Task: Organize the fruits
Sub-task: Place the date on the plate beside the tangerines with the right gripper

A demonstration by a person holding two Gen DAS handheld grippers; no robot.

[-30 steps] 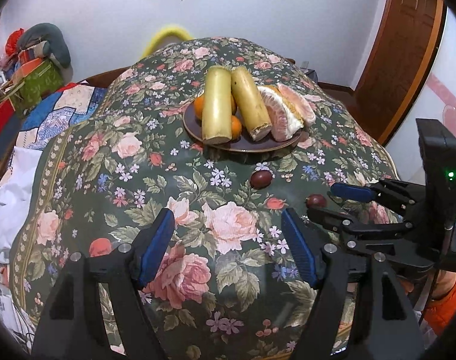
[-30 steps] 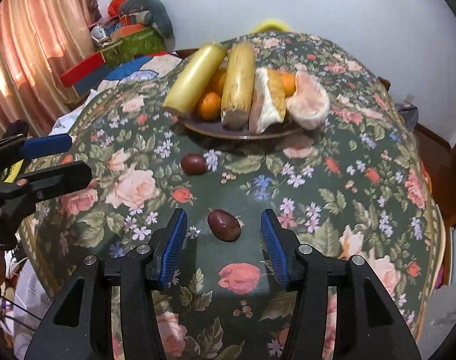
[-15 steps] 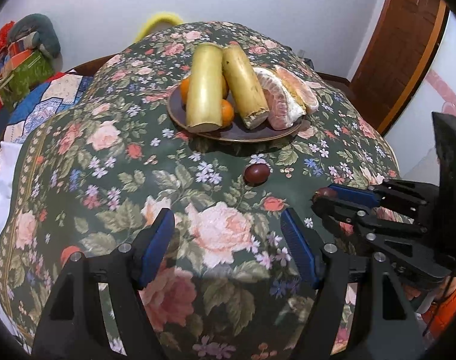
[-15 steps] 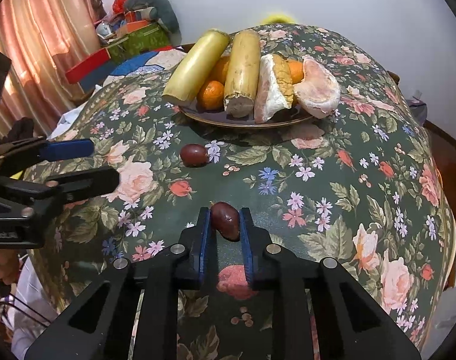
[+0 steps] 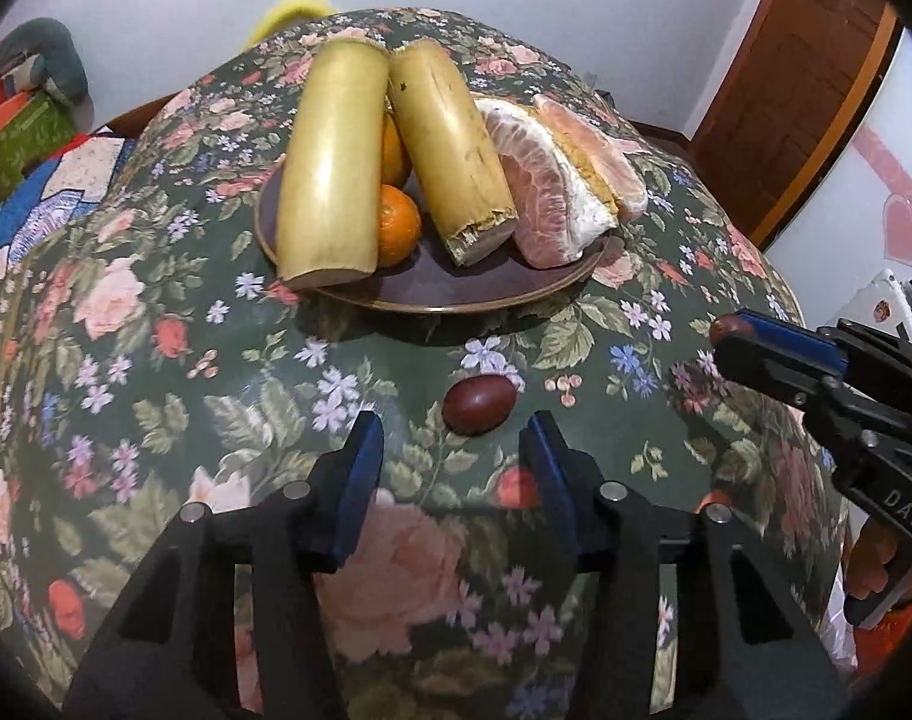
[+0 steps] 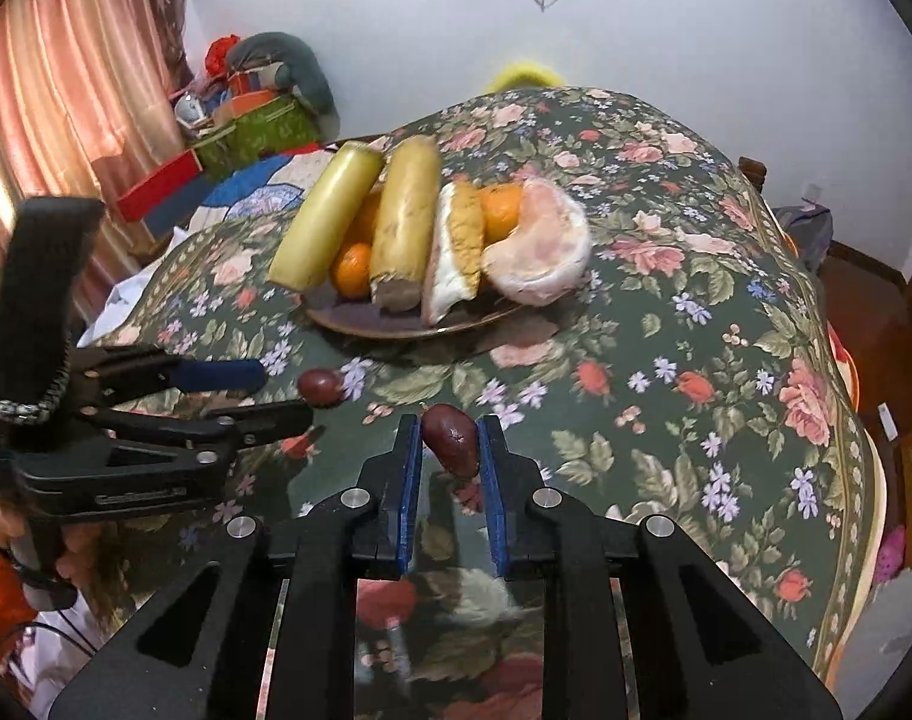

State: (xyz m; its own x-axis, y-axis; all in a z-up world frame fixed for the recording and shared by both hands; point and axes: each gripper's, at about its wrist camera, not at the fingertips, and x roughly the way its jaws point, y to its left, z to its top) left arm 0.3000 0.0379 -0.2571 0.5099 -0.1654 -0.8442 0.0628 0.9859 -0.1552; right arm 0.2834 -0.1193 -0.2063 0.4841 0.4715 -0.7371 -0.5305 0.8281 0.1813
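Observation:
A dark red date [image 5: 479,405] lies on the floral cloth just ahead of my left gripper [image 5: 453,441]. Its jaws are closing, the pads either side of the date and not touching it. In the right wrist view that date [image 6: 319,387] sits at the tip of the left gripper [image 6: 279,394]. My right gripper [image 6: 450,429] is shut on a second date [image 6: 451,437], held just above the cloth. From the left wrist view the right gripper [image 5: 721,336] reaches in from the right. A brown plate [image 5: 456,300] behind holds two yellow stalks, oranges and pomelo segments.
The table [image 6: 726,360] is round, under a dark floral cloth that falls away at the edges. Boxes and bags [image 6: 252,120] are piled by a pink curtain at the far left. A wooden door [image 5: 816,60] stands at the right. A hand [image 6: 66,564] holds the left gripper.
My left gripper moved forward and down to the date on the cloth and its jaws narrowed. My right gripper shut on the other date and lifted it slightly.

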